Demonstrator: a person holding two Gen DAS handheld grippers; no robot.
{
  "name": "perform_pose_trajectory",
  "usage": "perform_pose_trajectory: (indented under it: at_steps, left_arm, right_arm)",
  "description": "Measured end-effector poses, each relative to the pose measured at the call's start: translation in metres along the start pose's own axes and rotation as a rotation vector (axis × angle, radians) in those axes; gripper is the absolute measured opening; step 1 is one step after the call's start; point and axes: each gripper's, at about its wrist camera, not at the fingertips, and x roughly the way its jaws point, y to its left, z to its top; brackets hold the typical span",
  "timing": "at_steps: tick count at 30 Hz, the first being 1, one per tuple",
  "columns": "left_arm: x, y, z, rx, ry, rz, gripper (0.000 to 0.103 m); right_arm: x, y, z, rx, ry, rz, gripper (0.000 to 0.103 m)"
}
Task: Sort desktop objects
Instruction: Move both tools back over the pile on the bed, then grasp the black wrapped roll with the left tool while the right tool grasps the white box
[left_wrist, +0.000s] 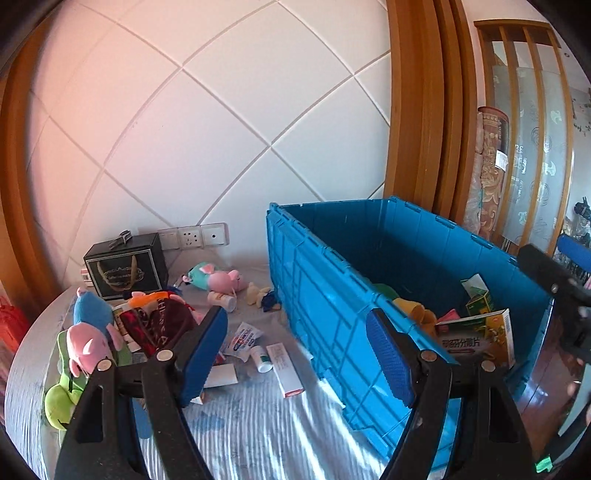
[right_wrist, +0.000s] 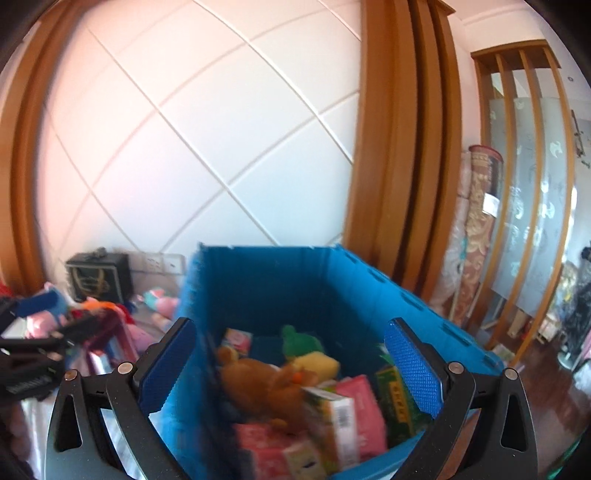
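Note:
A big blue crate (left_wrist: 332, 306) stands on the table, holding boxes and plush toys; it also shows in the right wrist view (right_wrist: 258, 288). My left gripper (left_wrist: 299, 350) is open and empty over the table beside the crate's left wall. In front of it lie a white tube box (left_wrist: 285, 369), a small bottle (left_wrist: 261, 360) and a sachet (left_wrist: 243, 338). My right gripper (right_wrist: 291, 369) is open and empty above the crate, over a brown plush (right_wrist: 266, 384), a pink box (right_wrist: 364, 410) and a green box (right_wrist: 397, 402). The right wrist view is blurred.
Plush toys (left_wrist: 88, 343) and a dark red pouch (left_wrist: 159, 325) pile at the table's left. A black gift box (left_wrist: 125, 266) stands by the wall sockets (left_wrist: 194, 236). A pink and teal plush (left_wrist: 218, 277) lies at the back. The wooden floor (left_wrist: 546, 384) is right of the crate.

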Motion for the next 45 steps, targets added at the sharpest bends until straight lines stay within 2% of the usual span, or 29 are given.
perform_pose_trajectory:
  at_steps: [4,7,13,19,22,26,31,34,38,43,45]
  left_arm:
    - [0.0,0.035,-0.013,-0.018,0.025,0.023,0.077]
    - [0.001,0.065,-0.022,-0.035,0.045,0.056,0.077]
    - [0.017,0.143,-0.056,-0.085,0.107,0.17,0.077]
    - [0.047,0.224,-0.119,-0.179,0.203,0.316,0.077]
    - [0.06,0.257,-0.153,-0.228,0.259,0.36,0.077]
    - [0.08,0.286,-0.194,-0.273,0.337,0.405,0.077]
    - [0.106,0.311,-0.223,-0.311,0.409,0.435,0.077]
    - [0.124,0.321,-0.232,-0.267,0.463,0.456,0.077]
    - [0.148,0.334,-0.239,-0.237,0.526,0.444,0.077]
    - [0.169,0.337,-0.242,-0.153,0.525,0.444,0.076]
    - [0.173,0.337,-0.242,-0.127,0.518,0.442,0.073]
  right_arm:
    - [-0.01,0.039,0.006,-0.002,-0.049,0.055,0.103]
    - [-0.003,0.071,0.006,-0.005,-0.049,0.118,0.103]
    - [0.035,0.131,-0.01,-0.032,0.041,0.229,0.103]
    - [0.081,0.179,-0.044,-0.061,0.144,0.312,0.103]
    - [0.109,0.197,-0.071,-0.078,0.235,0.347,0.103]
    - [0.138,0.214,-0.106,-0.118,0.332,0.351,0.103]
    - [0.182,0.23,-0.146,-0.155,0.459,0.338,0.103]
    - [0.206,0.234,-0.165,-0.162,0.531,0.333,0.103]
    - [0.235,0.236,-0.183,-0.179,0.601,0.302,0.103]
    - [0.268,0.245,-0.201,-0.192,0.657,0.281,0.103]
    - [0.283,0.25,-0.208,-0.2,0.681,0.251,0.103]
